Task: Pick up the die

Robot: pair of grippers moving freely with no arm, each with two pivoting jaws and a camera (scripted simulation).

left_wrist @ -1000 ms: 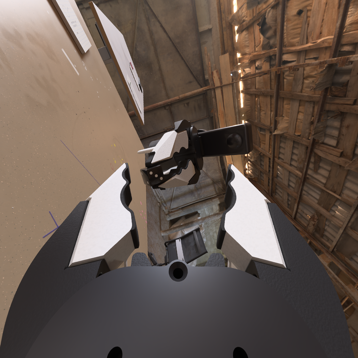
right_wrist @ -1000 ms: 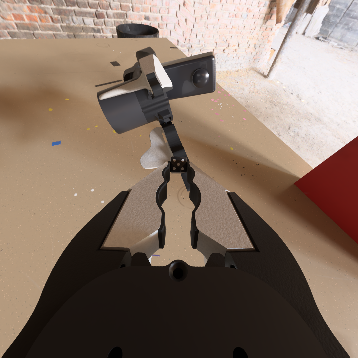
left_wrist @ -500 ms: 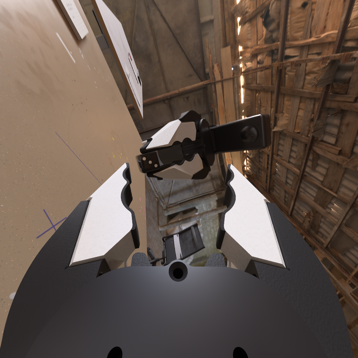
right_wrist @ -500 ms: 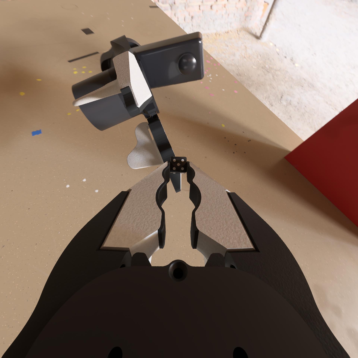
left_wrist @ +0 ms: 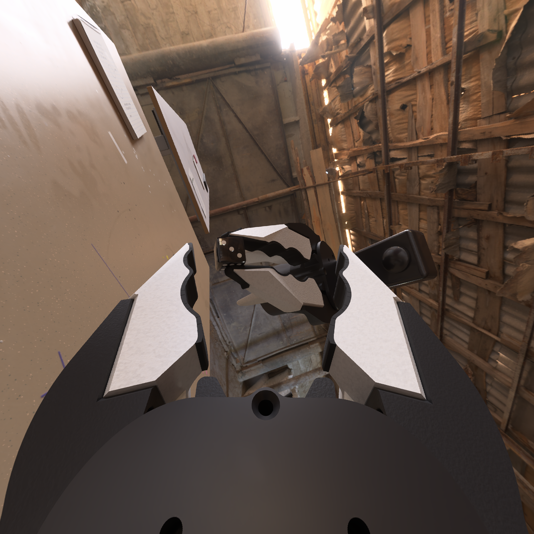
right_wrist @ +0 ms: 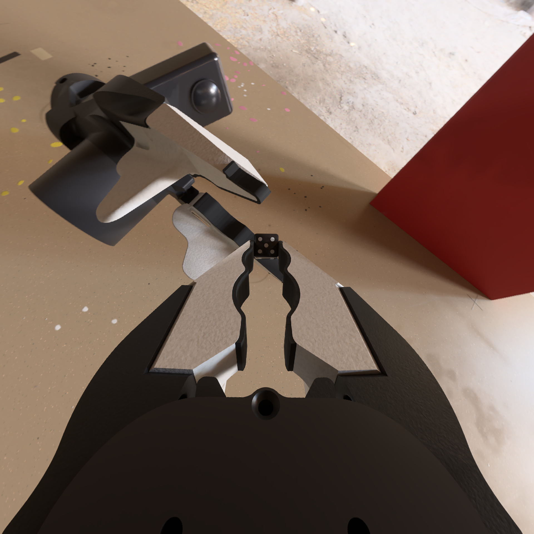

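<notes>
The die [right_wrist: 265, 245] is small and black with white pips. My right gripper [right_wrist: 265, 245] is shut on it at the fingertips and holds it above the tan table [right_wrist: 57, 274]. In the left wrist view the same die [left_wrist: 231, 251] shows at the tip of the right gripper [left_wrist: 277, 265], which hangs just beyond my left fingers. My left gripper [left_wrist: 265, 251] is open and empty, its fingers spread wide to either side of the right gripper's tip. In the right wrist view the left gripper [right_wrist: 248, 208] lies close ahead, one finger reaching under the die.
A red box [right_wrist: 462, 187] stands at the table's right edge. Two white boards [left_wrist: 185, 161] stand on the table [left_wrist: 57, 231] in the left wrist view. Paint specks dot the tabletop. A wooden wall [left_wrist: 433, 144] and a concrete floor [right_wrist: 375, 57] lie beyond.
The two grippers have drawn closer together. The right gripper, still shut on the die, now sits between the left gripper's open fingers. Both views have tilted.
</notes>
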